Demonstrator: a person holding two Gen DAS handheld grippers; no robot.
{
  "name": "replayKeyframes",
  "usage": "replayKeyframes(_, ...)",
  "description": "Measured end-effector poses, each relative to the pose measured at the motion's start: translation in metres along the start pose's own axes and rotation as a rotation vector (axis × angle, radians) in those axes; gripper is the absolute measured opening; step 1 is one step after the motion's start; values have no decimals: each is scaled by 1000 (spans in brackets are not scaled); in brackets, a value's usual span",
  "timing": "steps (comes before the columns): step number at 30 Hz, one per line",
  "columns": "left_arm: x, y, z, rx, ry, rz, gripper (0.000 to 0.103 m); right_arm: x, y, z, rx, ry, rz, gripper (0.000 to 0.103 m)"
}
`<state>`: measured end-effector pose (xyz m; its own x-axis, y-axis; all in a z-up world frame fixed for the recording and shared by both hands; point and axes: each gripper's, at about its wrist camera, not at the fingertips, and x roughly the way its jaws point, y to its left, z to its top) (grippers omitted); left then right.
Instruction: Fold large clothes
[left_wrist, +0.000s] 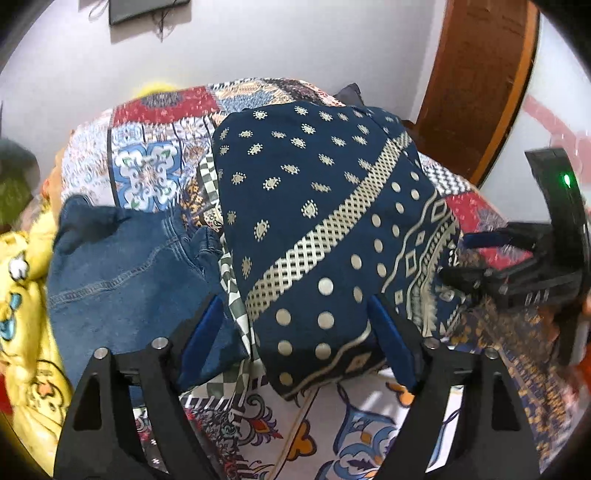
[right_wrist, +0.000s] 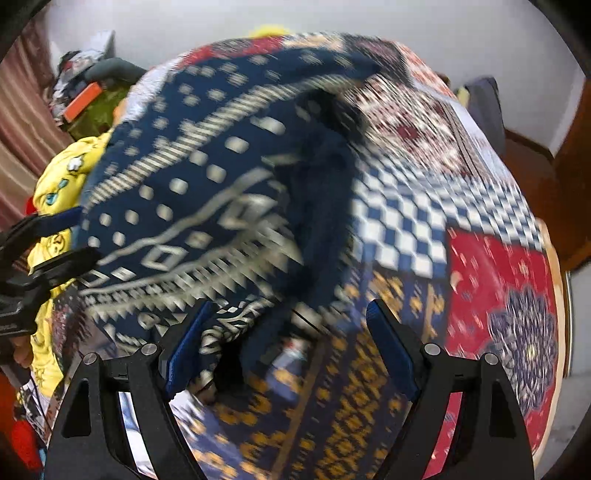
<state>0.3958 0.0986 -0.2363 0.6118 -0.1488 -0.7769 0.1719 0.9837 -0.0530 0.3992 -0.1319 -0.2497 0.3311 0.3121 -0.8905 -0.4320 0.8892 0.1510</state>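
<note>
1. Here the left claw (left_wrist: 295, 332) stands open, pads clear, over the near corner of the navy cloth (left_wrist: 314, 206) on the bed (left_wrist: 369, 424).
2. The right claw (right_wrist: 288, 343) is open too, above the cloth's patterned edge (right_wrist: 207, 206).
3. The cloth runs away from both claws; jeans (left_wrist: 122, 266) lie beside it.
4. No containers are visible.

Pale wall (left_wrist: 258, 44), wooden door (left_wrist: 476, 85), bed under patchwork bedspread (right_wrist: 495, 280).
</note>
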Motion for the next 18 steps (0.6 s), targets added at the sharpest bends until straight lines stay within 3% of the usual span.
replayKeyframes(5, -17, -3, -8, 8, -25, 44, 85, -20, -22, -8, 26, -16, -86, 82)
replayKeyframes(9, -34, 1, -10, 15, -34, 84, 85, -45, -28, -10, 33, -64, -80, 82)
replayKeyframes(13, -53, 6, -3, 24, -73, 136, 85, -68, -24, -1, 47, -137, -37, 82)
replayKeyframes(18, -60, 23, 18, -33, -102, 111, 85, -76, -8, 21, 42, -199, 46, 82)
